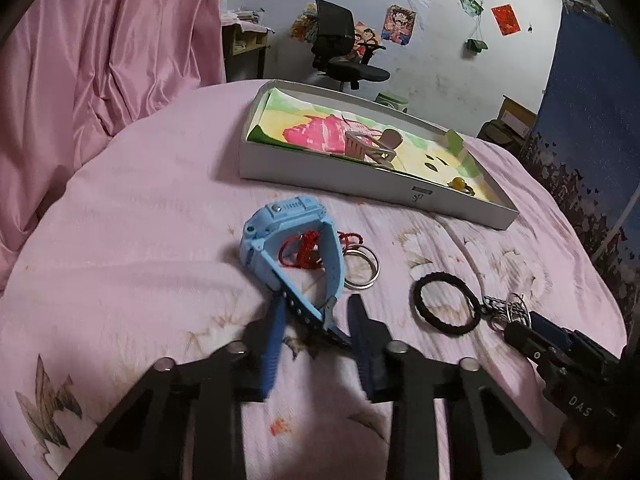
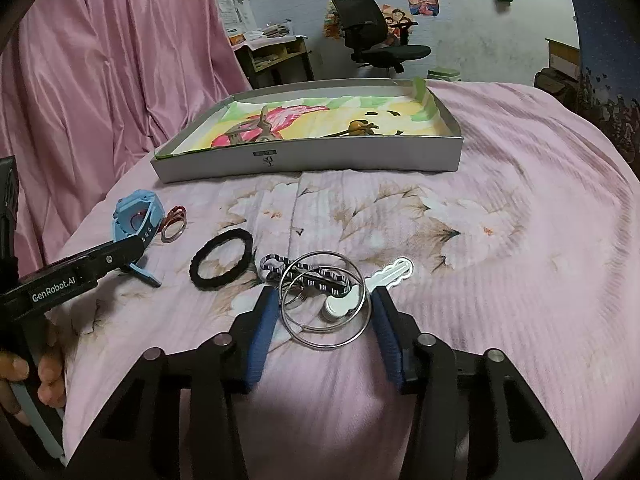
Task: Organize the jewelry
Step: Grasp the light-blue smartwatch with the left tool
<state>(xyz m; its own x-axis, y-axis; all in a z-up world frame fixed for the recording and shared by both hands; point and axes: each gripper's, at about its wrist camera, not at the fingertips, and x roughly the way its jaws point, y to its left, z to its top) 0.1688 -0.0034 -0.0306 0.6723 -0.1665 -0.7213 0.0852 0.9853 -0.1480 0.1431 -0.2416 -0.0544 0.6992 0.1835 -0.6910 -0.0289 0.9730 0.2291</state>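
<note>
My left gripper (image 1: 318,306) is open, its blue fingers either side of the strap end of a light blue watch (image 1: 294,240) lying on the pink cloth. A red cord (image 1: 306,250) and silver rings (image 1: 362,270) lie behind the watch. A black hair tie (image 1: 446,304) lies to the right. My right gripper (image 2: 322,304) is open around a large silver ring (image 2: 324,300) with a striped keychain (image 2: 308,274) and white key charm (image 2: 390,274). The grey box (image 2: 360,156) holds a hair clip (image 2: 250,130) and an amber ring (image 2: 360,126).
A pink curtain (image 1: 100,48) hangs at the left. A black office chair (image 1: 340,44) and a desk (image 2: 276,56) stand beyond the table. A blue panel (image 1: 588,120) stands at the right. The left gripper also shows in the right wrist view (image 2: 80,272).
</note>
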